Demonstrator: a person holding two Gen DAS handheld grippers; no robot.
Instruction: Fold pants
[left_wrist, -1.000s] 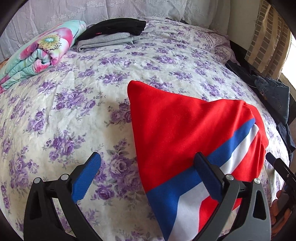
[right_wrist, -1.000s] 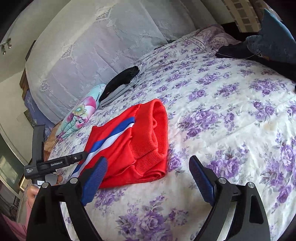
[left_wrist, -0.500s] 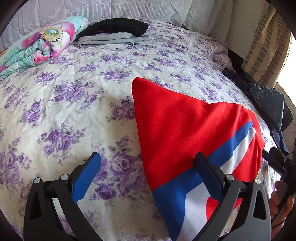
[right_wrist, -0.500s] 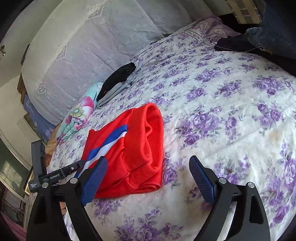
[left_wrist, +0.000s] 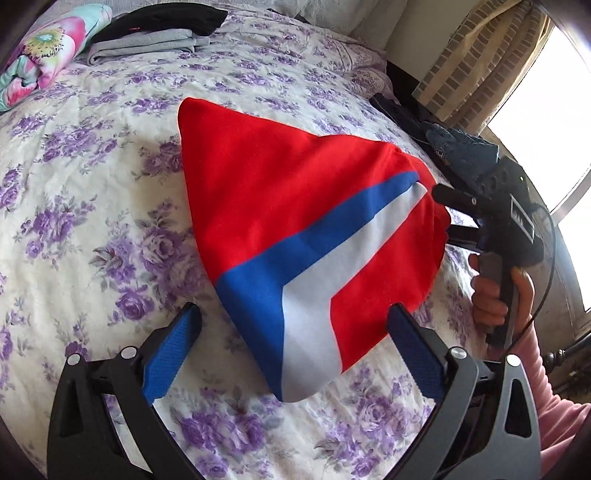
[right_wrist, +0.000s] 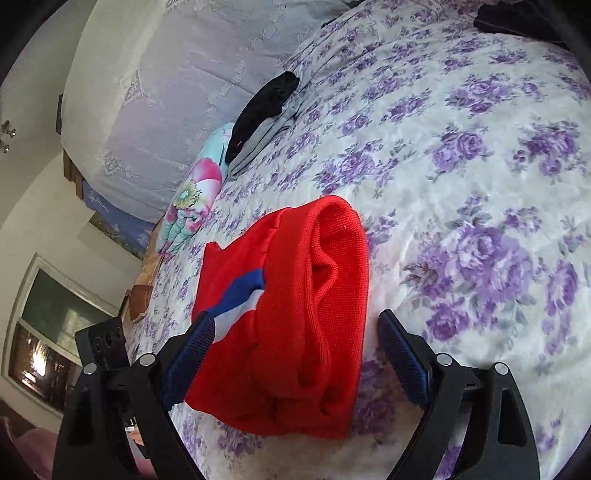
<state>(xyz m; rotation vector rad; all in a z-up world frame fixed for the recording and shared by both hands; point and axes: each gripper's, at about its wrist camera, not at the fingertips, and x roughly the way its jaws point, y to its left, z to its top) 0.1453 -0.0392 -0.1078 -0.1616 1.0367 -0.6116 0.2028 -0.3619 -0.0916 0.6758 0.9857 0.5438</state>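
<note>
Red pants (left_wrist: 280, 206) with a blue and white stripe lie folded into a compact bundle on the floral bedspread (left_wrist: 92, 229). My left gripper (left_wrist: 291, 350) is open, its blue pads on either side of the bundle's striped near end, with nothing held. The right wrist view shows the same pants (right_wrist: 295, 314) from their thick folded end. My right gripper (right_wrist: 295, 354) is open there and straddles that end, its fingers either side of the cloth. The right gripper's black body (left_wrist: 509, 218) and the hand holding it appear at the far side of the bundle in the left wrist view.
A folded stack of black and grey clothes (left_wrist: 155, 29) and a rolled floral blanket (left_wrist: 40, 55) lie near the headboard. Dark jeans (left_wrist: 458, 147) sit at the bed's right edge by the window. A pink sleeve (left_wrist: 546, 387) is at lower right.
Both grippers have moved closer to the pants, so the folded bundle now sits between each pair of open fingers. The pants themselves have not shifted.
</note>
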